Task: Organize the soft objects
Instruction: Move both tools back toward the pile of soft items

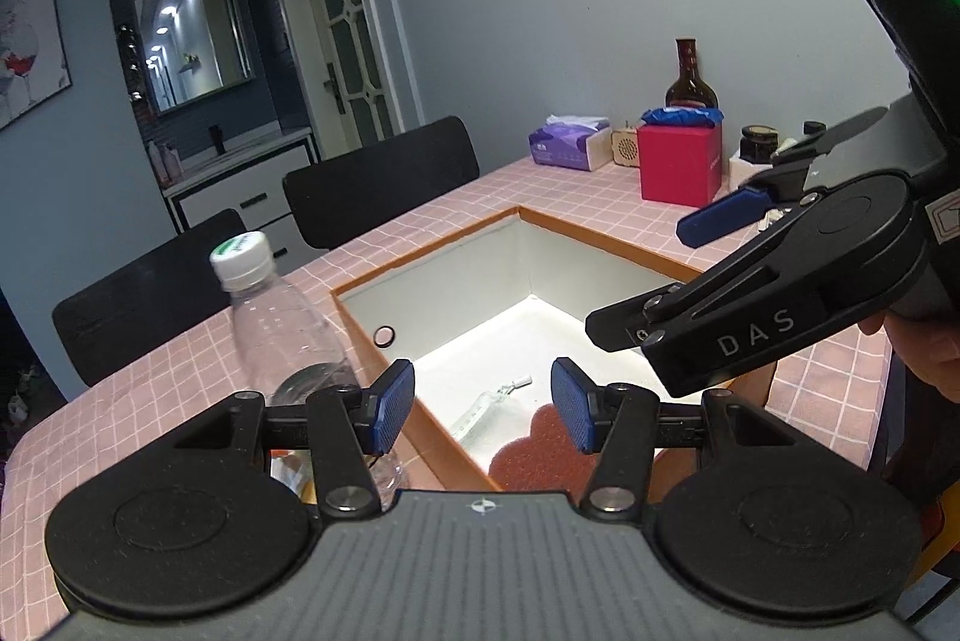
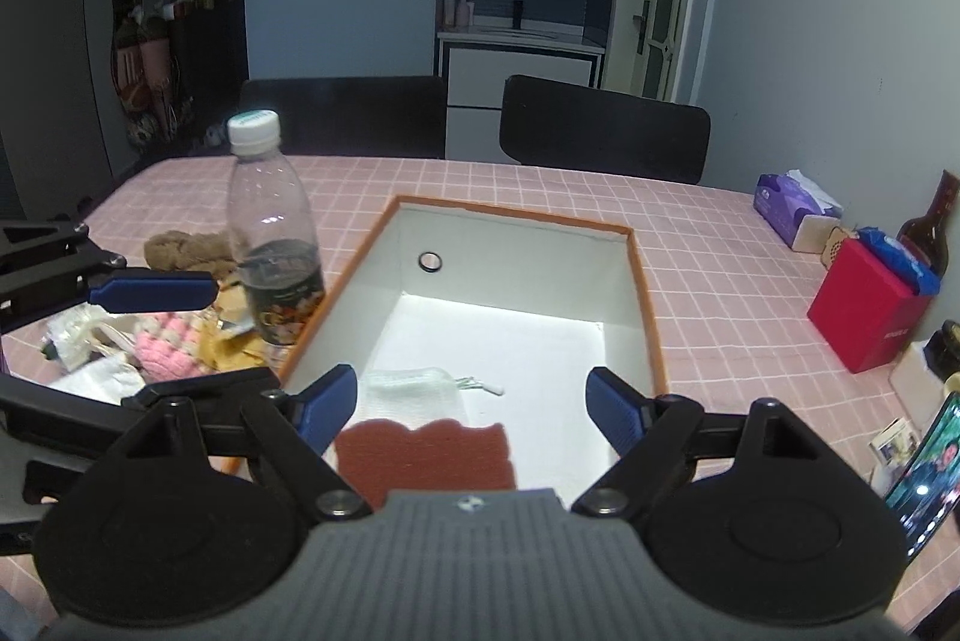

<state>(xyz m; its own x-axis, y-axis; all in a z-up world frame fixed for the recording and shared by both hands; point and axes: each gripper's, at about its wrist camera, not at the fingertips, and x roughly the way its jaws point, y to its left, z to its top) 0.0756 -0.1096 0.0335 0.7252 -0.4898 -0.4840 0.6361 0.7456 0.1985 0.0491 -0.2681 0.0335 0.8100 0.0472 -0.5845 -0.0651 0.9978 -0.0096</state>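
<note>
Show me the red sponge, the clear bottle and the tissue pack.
red sponge (image 2: 426,455), right wrist view, middle of its top face.
clear bottle (image 2: 273,233), right wrist view, mid body.
tissue pack (image 2: 786,209), right wrist view, purple side.

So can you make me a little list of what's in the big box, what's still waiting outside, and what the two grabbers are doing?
box: orange-rimmed box, white inside, on the pink checked tablecloth
in the box: reddish-brown sponge, white mesh bag
still outside: pink knitted thing, brown fuzzy thing, beside the box
bottle: clear bottle, upright by the pile
left gripper: open, holding nothing
right gripper: open, holding nothing, above the box
</note>
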